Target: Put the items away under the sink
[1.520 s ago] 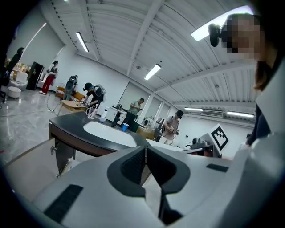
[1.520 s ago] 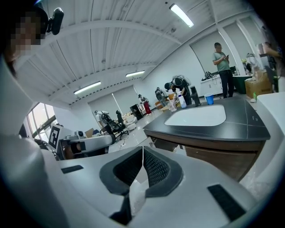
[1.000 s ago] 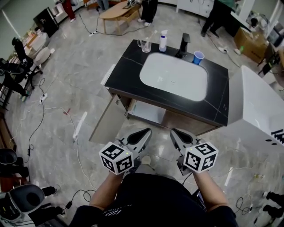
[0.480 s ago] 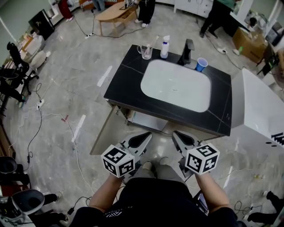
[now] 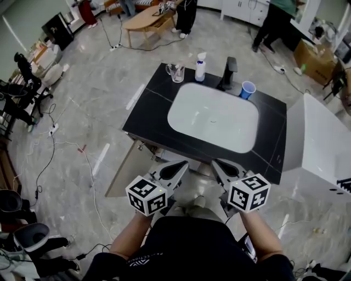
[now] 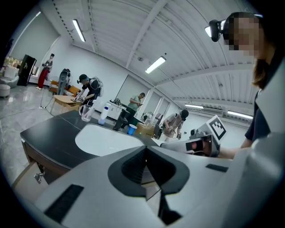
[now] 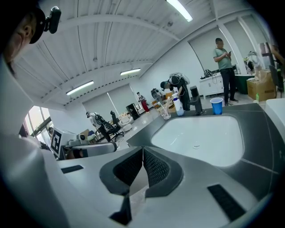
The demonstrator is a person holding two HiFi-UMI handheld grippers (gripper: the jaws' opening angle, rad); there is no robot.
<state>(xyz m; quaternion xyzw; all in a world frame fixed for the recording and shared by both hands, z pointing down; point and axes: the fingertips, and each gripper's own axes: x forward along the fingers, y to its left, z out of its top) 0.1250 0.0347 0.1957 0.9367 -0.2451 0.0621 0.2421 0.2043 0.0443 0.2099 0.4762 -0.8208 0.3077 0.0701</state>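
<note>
A black-topped sink cabinet with a white basin stands ahead, its left door swung open. Along its back edge stand a clear glass cup, a white spray bottle, a black faucet and a blue cup. My left gripper and right gripper hover side by side at the counter's front edge. Both are shut and hold nothing, as the left gripper and right gripper show in their own views. The inside of the cabinet is hidden.
A tall white box stands close to the cabinet's right side. Cables trail over the grey floor on the left, near office chairs. Several people stand at the back beside a wooden table.
Both grippers have moved forward together, from short of the cabinet to its front edge. The sink sits nearer in the head view. The jaws stay shut.
</note>
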